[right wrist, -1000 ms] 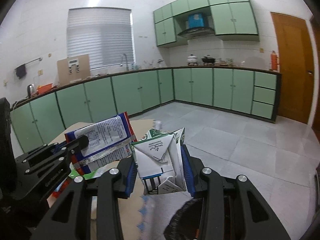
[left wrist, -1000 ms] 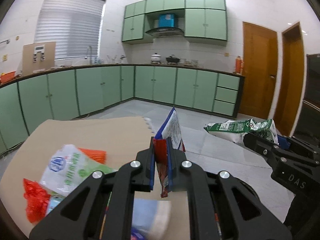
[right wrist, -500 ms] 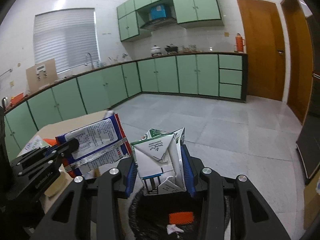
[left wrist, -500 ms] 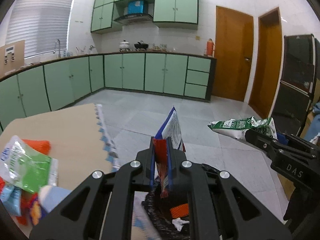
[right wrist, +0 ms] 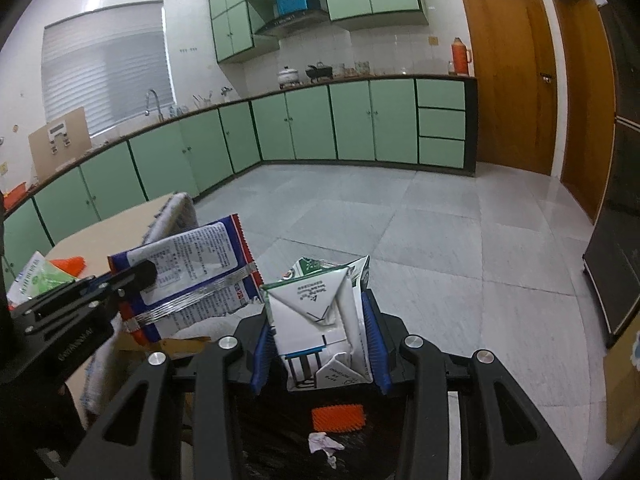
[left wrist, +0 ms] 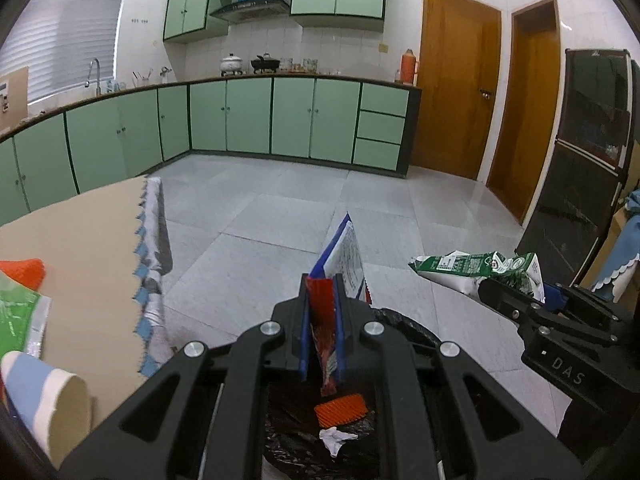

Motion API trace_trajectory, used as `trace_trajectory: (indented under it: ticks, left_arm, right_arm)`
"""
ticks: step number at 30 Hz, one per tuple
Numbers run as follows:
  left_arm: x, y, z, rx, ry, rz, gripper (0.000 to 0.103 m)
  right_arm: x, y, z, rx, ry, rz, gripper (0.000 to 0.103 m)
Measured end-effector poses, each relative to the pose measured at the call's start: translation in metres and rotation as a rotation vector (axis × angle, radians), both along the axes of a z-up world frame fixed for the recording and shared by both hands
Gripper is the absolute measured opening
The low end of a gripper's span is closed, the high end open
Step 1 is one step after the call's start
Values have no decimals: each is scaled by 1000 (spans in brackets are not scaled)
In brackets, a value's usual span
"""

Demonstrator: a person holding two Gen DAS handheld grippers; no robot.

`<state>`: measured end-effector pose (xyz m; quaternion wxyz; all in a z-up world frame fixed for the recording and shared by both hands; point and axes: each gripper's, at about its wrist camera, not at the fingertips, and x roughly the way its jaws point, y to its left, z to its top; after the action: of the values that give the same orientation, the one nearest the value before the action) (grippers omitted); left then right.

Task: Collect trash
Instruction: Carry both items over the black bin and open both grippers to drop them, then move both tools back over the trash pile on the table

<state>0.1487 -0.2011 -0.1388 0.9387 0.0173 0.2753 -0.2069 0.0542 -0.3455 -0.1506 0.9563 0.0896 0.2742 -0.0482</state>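
Note:
My left gripper (left wrist: 322,322) is shut on a red, white and blue snack wrapper (left wrist: 345,258), seen side-on in the right wrist view (right wrist: 192,276). My right gripper (right wrist: 320,340) is shut on a crushed green and white milk carton (right wrist: 320,316), also visible in the left wrist view (left wrist: 476,270). Both hang above a black trash bag (left wrist: 352,440) that holds an orange wrapper (left wrist: 341,409) and a crumpled white tissue (left wrist: 336,438). The same bag (right wrist: 280,432) shows under the carton.
A tan table (left wrist: 80,248) with a fringed cloth edge (left wrist: 154,256) stands to the left. On it lie a green packet (left wrist: 16,316), an orange wrapper (left wrist: 22,272) and a blue-striped paper cup (left wrist: 44,400). Grey tiled floor (left wrist: 300,200), green cabinets and wooden doors lie beyond.
Both grippers have swung right, off the table, with their loads still gripped. The trash bag has come into view beneath them.

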Motion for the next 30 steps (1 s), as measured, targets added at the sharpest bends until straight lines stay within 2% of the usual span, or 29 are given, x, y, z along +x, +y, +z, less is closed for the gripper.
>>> trace_trajectory:
  ticks: [4,6,7,8,12,13,17,21,30]
  left_arm:
    - [10,-8,-9,3,28,-9,12]
    - [14,-9,-13,2,48,-13,32]
    - [14,-8,-15,-3,55,-13,37]
    - [16,-8,-16,-7,61,-14,40]
    - [15,-4,-13,-16,72,-10,47]
    - [13,-2,-11,-20,69,-6,49]
    - [1,14,6,-11,18,24,69]
    - [-13,47,27,-12,-34,79,80]
    - [-43,135,57,4,-73,250,84]
  right_arm:
    - [5,-8,-10,7,25,7,41]
    - [8,-11,-17,1,53,10,41]
    - [9,-11,-19,-2,63,9,43]
    - [9,-11,-22,-2,71,8,50]
    - [6,-13,-26,-5,87,-16,63]
    - [5,-12,-25,-4,87,-21,69]
    - [-4,-6,-16,-24,55,-47,88]
    - [-9,5,-4,-7,17,-31,94]
    - [-14,78,31,14,-93,134,96]
